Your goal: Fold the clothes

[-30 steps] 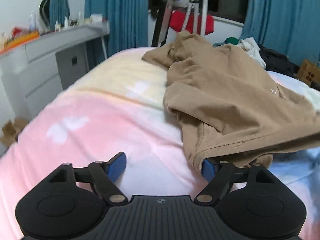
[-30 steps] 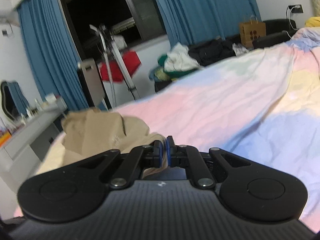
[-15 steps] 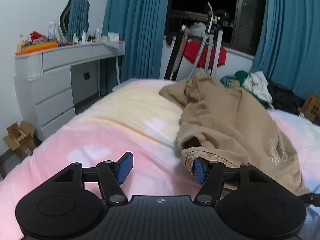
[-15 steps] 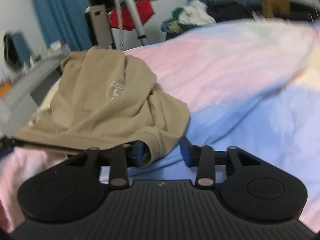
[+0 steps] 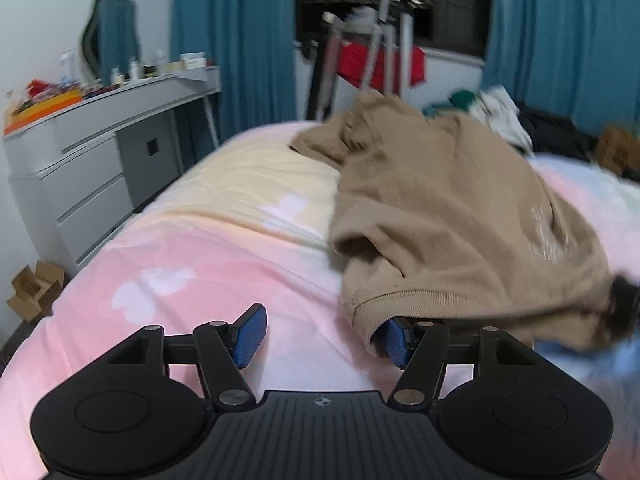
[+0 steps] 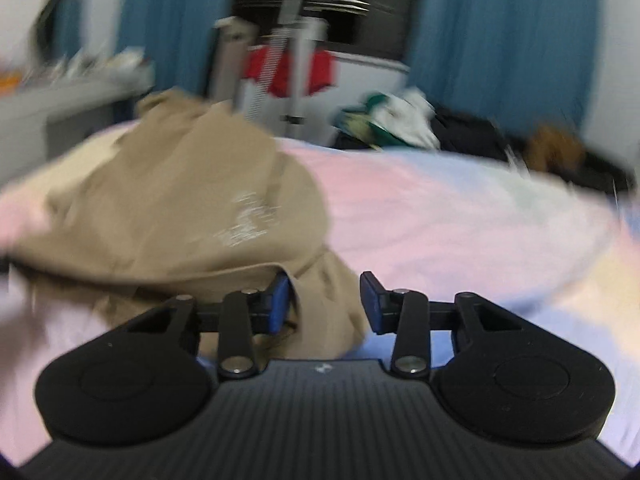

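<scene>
2 risks face you. Left view: your left gripper [image 5: 322, 334] gapes wide, holding nothing; its right pad is tucked under the hem of the tan top [image 5: 448, 216], heaped on the bed [image 5: 192, 248]. Closing there could snag just 1 layer. Bare bed lies left. Right view: your right gripper [image 6: 324, 302] is wide too, cloth between its pads ungripped; blur hides the edges.

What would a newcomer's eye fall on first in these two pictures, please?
First, the tan sweatshirt lying rumpled across the pink pastel bedspread, its hem draped over one blue pad of the open left tongs. The right tongs are open too, with cloth between them. Behind stand blue curtains and a grey dresser.
</scene>
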### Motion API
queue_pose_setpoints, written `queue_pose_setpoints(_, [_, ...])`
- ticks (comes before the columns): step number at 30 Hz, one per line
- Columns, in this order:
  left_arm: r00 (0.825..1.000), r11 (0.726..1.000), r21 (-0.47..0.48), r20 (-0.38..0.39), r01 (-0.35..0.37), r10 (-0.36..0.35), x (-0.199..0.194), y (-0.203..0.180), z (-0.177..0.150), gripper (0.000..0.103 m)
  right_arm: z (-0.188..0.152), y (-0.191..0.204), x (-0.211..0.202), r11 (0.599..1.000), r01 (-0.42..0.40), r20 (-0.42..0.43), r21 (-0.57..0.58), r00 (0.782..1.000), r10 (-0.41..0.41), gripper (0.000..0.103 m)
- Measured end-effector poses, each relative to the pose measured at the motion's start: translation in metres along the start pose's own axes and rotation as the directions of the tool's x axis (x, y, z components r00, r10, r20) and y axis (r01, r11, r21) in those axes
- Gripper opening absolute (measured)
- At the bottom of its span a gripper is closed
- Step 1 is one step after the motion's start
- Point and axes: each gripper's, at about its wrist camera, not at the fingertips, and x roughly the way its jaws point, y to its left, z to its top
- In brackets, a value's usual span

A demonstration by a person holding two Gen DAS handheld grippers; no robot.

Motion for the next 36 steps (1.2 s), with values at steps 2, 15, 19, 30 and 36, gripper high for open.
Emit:
queue_pose_setpoints(2, [0.999,0.999,0.040,-0.039,-0.003,0.004,0.009,-0.006,-0.006,0.065,0.003,-0.022,0.004,0.990,0.023,-0.020,0.143,1.000,-0.020,0.039])
queue_pose_setpoints(15, [0.995,0.994,-0.102,0.093,0.039,-0.029,-0.009,0.012,0.004,0.050,-0.016,-0.053,0.013,0.910,-0.016,-0.131,0.414,0.988,0.076,0.041])
queue_pose_setpoints(19, [0.994,0.995,-0.079,0.098,0.063,-0.055,-0.010,0.005,0.005,0.049,-0.016,-0.047,0.009,0.917,-0.045,-0.130,0.396,0.986,0.105,0.036])
queue_pose_setpoints(30, [0.994,0.994,-0.051,0.045,0.100,-0.097,0.011,-0.007,0.001,0.014,-0.023,-0.031,0.010,0.936,-0.048,-0.187,0.349,0.975,0.120,0.020])
queue_pose_setpoints(36, [0.976,0.984,-0.102,0.175,0.148,-0.129,-0.011,0.000,0.012,0.006,-0.017,-0.040,0.002,0.911,-0.050,-0.074,0.409,0.993,0.087,0.005])
